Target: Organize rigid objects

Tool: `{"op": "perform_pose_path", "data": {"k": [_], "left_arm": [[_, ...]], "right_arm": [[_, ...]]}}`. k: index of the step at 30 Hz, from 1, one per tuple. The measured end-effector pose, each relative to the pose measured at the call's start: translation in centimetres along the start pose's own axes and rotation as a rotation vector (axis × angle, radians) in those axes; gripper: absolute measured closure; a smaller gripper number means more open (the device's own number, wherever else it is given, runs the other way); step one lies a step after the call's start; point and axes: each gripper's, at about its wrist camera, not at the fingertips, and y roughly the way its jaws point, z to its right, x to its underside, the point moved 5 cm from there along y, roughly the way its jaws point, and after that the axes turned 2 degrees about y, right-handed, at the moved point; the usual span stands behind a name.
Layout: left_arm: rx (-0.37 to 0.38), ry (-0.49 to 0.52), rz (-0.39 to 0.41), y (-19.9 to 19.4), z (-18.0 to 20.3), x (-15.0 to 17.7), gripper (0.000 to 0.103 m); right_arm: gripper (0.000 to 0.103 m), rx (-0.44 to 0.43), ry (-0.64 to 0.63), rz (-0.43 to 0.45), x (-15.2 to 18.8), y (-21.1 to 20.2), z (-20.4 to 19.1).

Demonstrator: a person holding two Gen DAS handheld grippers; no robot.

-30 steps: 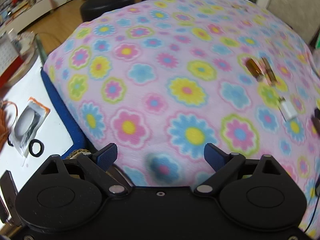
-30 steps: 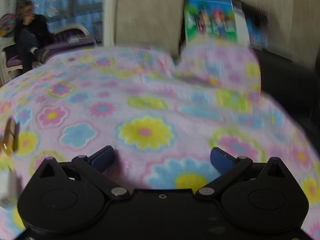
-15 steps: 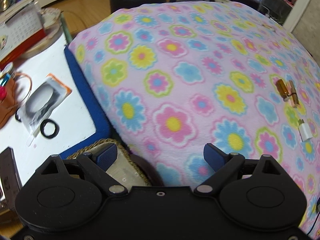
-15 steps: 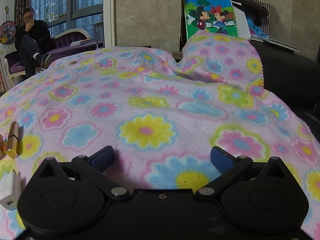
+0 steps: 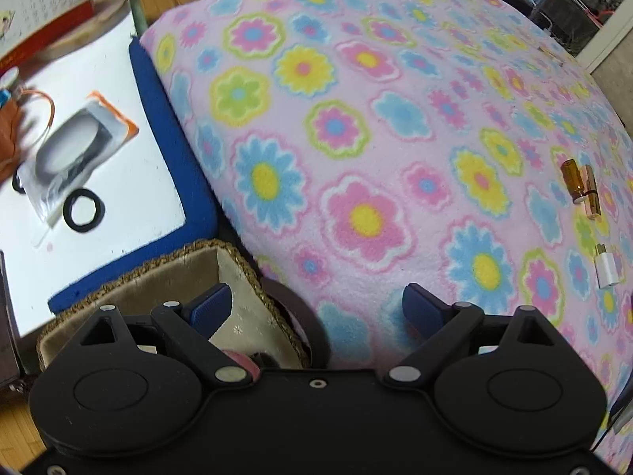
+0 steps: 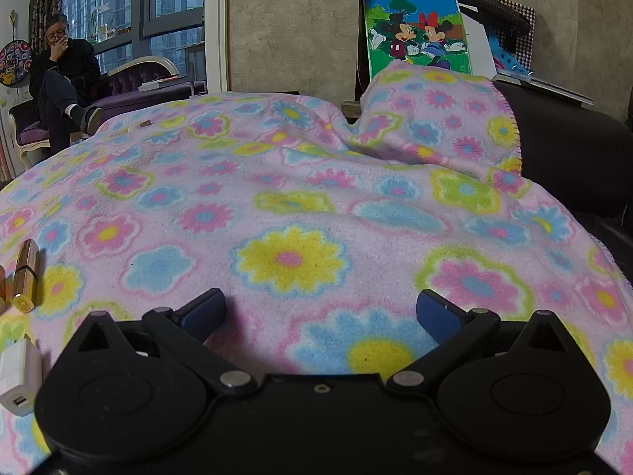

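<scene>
The vial, lipstick and charger lay side-on on the blanket, long axes running away from the camera. Both grippers gaped wide, empty.

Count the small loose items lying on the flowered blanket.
3. An amber bottle and a gold lipstick tube lie side by side near the blanket's right side; a white charger plug lies nearer the camera. More may lie out of view.

My matt black plastic fingers hang over a fuzzy fleece blanket. The basket is rough woven fibre, cloth-lined. The lipstick gleams glossy gold.
</scene>
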Motion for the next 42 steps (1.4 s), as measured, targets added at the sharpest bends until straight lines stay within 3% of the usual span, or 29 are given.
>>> {"op": "perform_pose_path", "data": {"k": [9,14,21,30,36,38,39,42], "left_arm": [[-0.020,0.017,0.021,-0.5,0.9,0.1,0.013],[-0.079,0.074,0.071,-2.0,2.3,0.3,0.013],[-0.101,0.136,0.131,-4.6,5.7,0.4,0.013],[-0.036,0.312,0.108,-4.5,14.5,1.8,0.013],[-0.024,0.358,0.053,-3.3,16.5,3.1,0.013],[-0.037,0.369,0.047,-3.4,16.7,3.6,0.013],[-0.036,0.374,0.047,-3.5,16.8,3.7,0.013],[-0.008,0.369,0.049,-4.0,17.0,4.0,0.013]], "right_arm": [[0.000,0.000,0.000,0.000,0.0,0.0,0.0],[0.000,0.000,0.000,0.000,0.0,0.0,0.0],[0.000,0.000,0.001,0.000,0.0,0.0,0.0],[0.000,0.000,0.001,0.001,0.0,0.0,0.0],[0.000,-0.005,0.007,0.002,0.1,-0.1,0.0],[0.000,-0.004,-0.053,-0.008,0.0,0.0,-0.8],[0.000,-0.052,-0.130,-0.011,-0.2,-0.2,-1.5],[0.000,-0.321,-0.440,-0.047,1.0,-1.6,-4.2]]}}
